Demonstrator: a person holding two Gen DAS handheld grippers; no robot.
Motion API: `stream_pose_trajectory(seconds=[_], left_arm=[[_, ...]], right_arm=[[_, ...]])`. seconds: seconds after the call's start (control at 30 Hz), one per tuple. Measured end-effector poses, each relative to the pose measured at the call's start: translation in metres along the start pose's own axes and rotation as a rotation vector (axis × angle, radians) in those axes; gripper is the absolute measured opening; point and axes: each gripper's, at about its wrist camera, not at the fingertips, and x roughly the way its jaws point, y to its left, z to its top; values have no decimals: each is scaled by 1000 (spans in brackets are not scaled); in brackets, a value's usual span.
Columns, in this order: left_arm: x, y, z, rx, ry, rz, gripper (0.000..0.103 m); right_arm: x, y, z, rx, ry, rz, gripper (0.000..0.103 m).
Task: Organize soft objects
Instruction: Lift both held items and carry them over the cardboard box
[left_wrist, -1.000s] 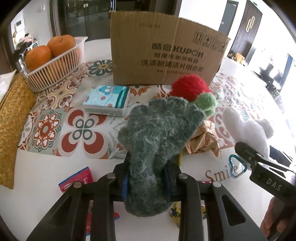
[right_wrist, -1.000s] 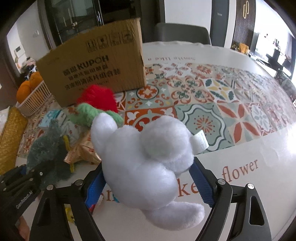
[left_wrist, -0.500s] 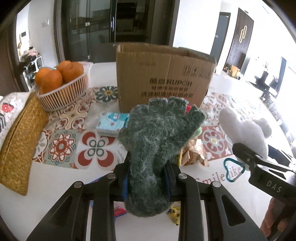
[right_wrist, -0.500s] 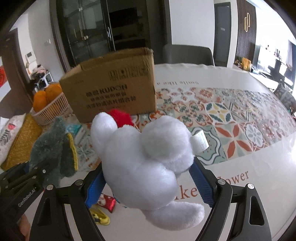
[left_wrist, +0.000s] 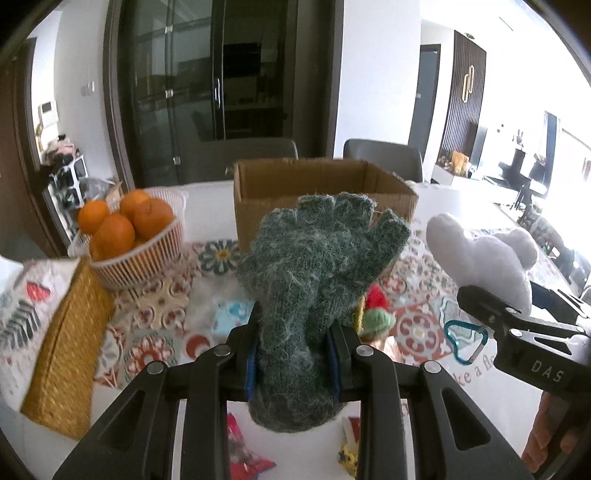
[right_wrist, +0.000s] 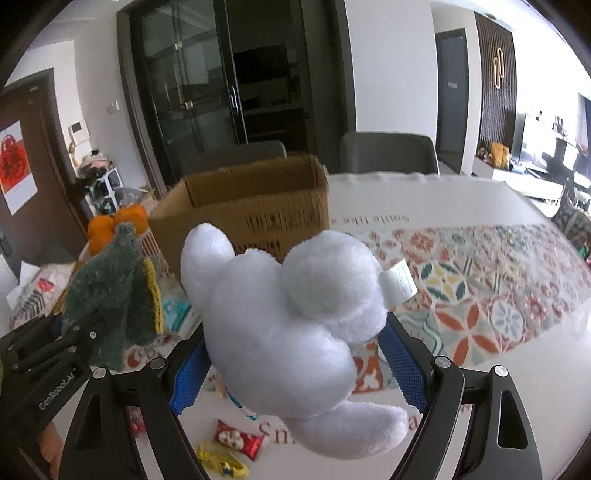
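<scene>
My left gripper is shut on the cuff of a dark green knitted glove, which stands upright above the table. My right gripper is shut on a white plush toy that bulges out between its blue pads. Each gripper also shows in the other's view: the right gripper with the white plush toy at the right, the left gripper with the green glove at the left. Behind both stands an open cardboard box, top open toward me. A red and green soft toy lies on the table below the glove.
A white basket of oranges and a woven yellow mat are at the left. A tissue pack, a teal carabiner, red sachets and a small yellow item lie on the patterned tablecloth. Chairs stand behind the table.
Both grippers have risen with their loads and tipped up, so the box's open top and the room behind have come into view. The grips are unchanged.
</scene>
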Motion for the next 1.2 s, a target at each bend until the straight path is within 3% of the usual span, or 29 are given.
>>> stream_pose_trajectory(seconds=[0.5,1.2], left_arm=[[-14,6,60,50,-77,30,29],[26,21,138,112,9,0,29]], right_arm=[[-11,13,60,-17,-59,58,86],[27,24,153,-64,6,118,87]])
